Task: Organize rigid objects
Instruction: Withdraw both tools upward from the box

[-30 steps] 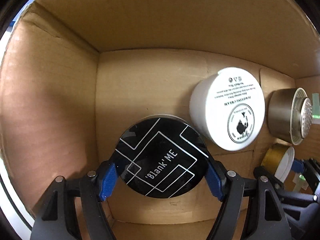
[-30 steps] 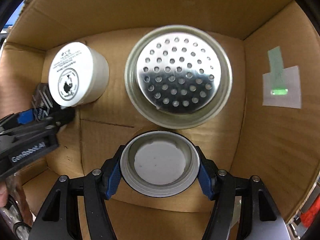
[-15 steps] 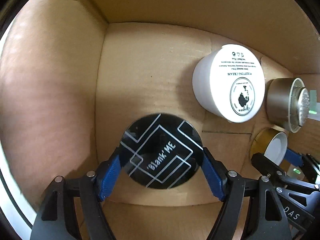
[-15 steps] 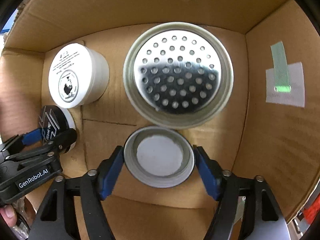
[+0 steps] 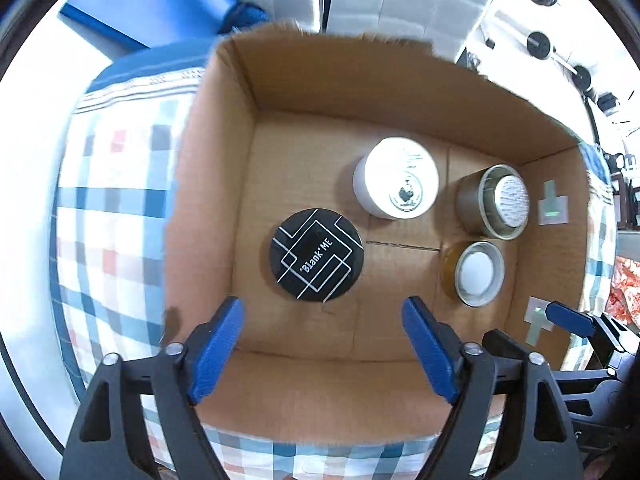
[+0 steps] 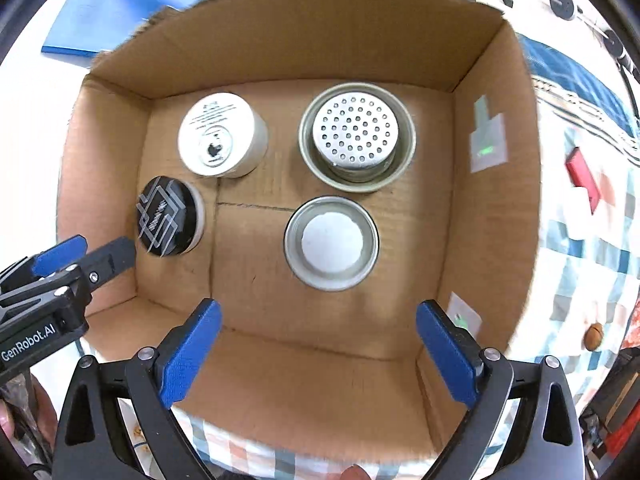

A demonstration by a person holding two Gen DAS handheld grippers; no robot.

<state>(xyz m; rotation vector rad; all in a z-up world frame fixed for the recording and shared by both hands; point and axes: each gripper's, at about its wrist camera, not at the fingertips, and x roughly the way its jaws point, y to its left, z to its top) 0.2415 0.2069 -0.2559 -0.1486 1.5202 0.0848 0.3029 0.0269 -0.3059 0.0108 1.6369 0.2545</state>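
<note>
The cardboard box (image 6: 280, 40) is holding all four containers: perforated tin (image 6: 356, 136), white jar (image 6: 222, 136), black-lidded jar (image 5: 316, 254), small open tin (image 6: 331, 243). Both claws, left (image 5: 322, 344) and right (image 6: 318, 354), having just been opening, are hanging empty above them; the packing is looking largely done.

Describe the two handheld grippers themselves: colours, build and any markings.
Both look alike. The left gripper and right gripper have black angular finger arms with triangular cut-outs and silver pivot screws, tipped with flat blue pads. In the right wrist view, the left gripper's black body carries white "GenRobot.AI" lettering. No cables or sleeves are visible.
</note>
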